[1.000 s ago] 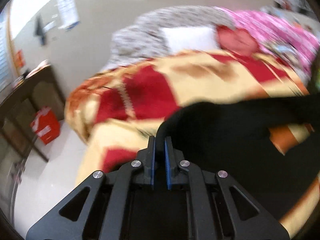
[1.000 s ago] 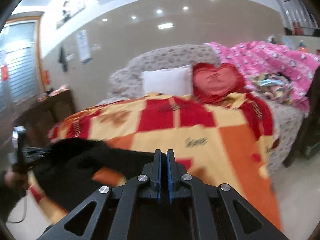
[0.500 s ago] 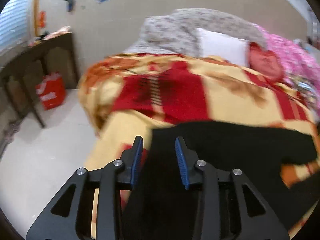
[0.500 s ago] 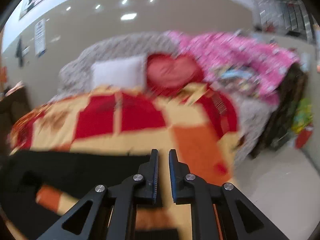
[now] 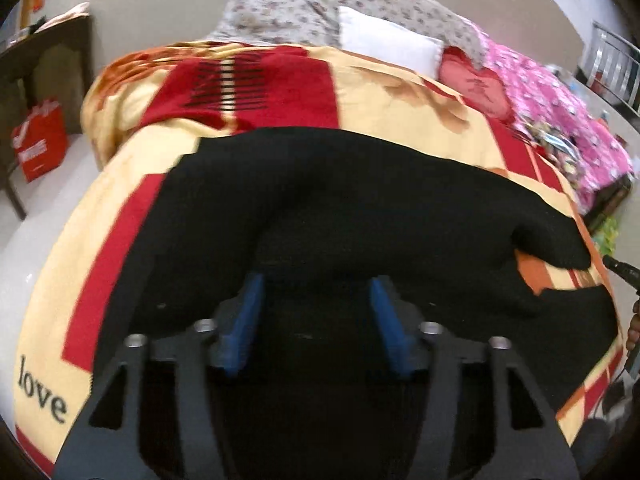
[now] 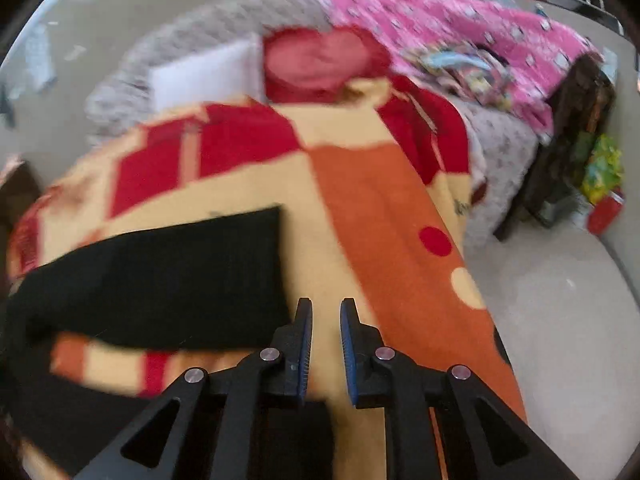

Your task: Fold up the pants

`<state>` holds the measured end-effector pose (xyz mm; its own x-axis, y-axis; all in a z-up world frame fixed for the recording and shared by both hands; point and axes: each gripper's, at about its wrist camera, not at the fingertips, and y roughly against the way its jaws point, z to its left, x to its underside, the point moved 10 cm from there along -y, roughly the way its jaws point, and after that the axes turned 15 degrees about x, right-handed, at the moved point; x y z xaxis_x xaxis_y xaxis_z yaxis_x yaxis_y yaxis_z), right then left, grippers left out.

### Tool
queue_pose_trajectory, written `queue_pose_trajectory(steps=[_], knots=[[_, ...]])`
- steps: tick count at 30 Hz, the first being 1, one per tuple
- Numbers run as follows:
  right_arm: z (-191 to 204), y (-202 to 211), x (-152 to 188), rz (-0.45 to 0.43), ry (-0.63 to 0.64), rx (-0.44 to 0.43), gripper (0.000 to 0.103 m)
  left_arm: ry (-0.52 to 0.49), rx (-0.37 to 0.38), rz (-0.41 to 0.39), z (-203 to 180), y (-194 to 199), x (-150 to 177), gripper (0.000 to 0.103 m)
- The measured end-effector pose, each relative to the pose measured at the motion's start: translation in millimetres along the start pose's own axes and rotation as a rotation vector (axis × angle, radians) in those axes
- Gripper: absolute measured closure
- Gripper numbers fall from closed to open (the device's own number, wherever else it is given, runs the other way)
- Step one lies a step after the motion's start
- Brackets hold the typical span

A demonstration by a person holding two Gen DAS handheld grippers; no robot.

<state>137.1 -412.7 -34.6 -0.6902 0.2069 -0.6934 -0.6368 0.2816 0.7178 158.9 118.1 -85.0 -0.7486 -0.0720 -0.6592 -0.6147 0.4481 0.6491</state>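
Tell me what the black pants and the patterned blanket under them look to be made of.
Black pants: soft matte fabric, perhaps knit or fleece; they slump in rounded folds with no sheen. Patterned blanket: plush, fuzzy-looking cloth, likely fleece; printed red and yellow blocks with soft edges. Motion blur leaves the weave unclear.

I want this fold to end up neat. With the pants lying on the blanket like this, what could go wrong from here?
1. The pants lie curved, not straight, with a bulged fold at one end; folding now may lock in creases.
2. The left gripper has just been opening, with black cloth under its fingers; it could drag the cloth.
3. The right gripper, also just opening, is over the blanket and might pinch that instead.
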Motion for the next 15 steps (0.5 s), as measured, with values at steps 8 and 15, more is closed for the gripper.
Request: queue_pose_trajectory(steps=[8, 15], knots=[[-10, 42, 97, -0.018, 0.103, -0.059, 0.074, -0.033, -0.011, 0.022, -4, 1, 5, 0.03], [-17, 42, 97, -0.04, 0.115, 0.004, 0.059, -0.042, 0.041, 0.041, -10, 0, 6, 0.021]])
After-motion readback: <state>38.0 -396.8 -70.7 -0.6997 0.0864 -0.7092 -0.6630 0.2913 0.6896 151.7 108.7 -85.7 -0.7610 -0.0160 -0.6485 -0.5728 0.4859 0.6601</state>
